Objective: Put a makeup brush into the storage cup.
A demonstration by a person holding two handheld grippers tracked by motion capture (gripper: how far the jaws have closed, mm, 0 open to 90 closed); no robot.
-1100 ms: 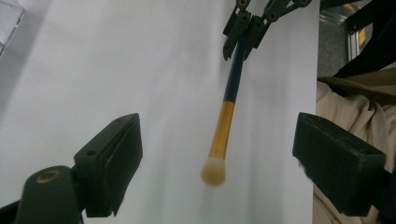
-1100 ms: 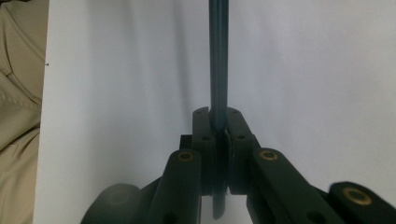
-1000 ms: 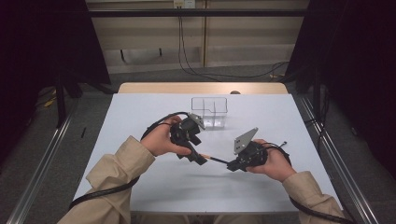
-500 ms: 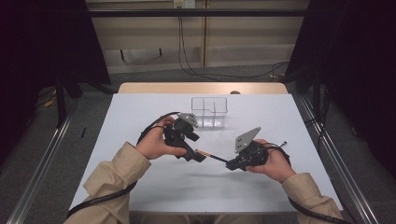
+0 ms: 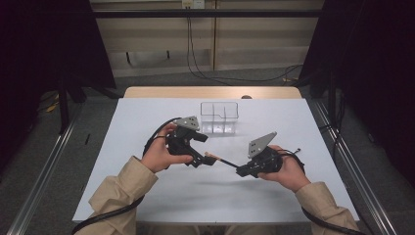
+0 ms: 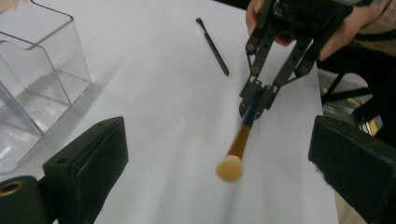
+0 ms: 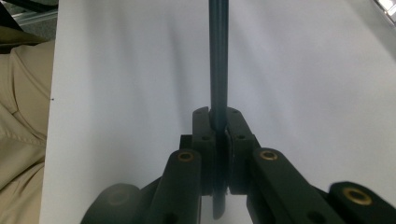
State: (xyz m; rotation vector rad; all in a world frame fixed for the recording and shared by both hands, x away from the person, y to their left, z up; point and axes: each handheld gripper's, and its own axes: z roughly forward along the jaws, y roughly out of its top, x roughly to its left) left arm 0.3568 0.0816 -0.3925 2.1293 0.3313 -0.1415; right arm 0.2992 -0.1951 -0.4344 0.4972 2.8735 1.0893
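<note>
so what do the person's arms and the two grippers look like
Both forearms wear beige long sleeves, loose and creased. The left gripper and right gripper are matte black, built from slim linkage bars with brass-coloured pivot pins. The left one ends in broad, blocky black pads. Each carries a grey three-cornered plate with small dark dots on top, and a black cable trails back from each.

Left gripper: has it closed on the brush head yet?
No. In the left gripper view the left gripper stands wide open, and the brush, held by the right gripper, hangs between its jaws untouched.
</note>
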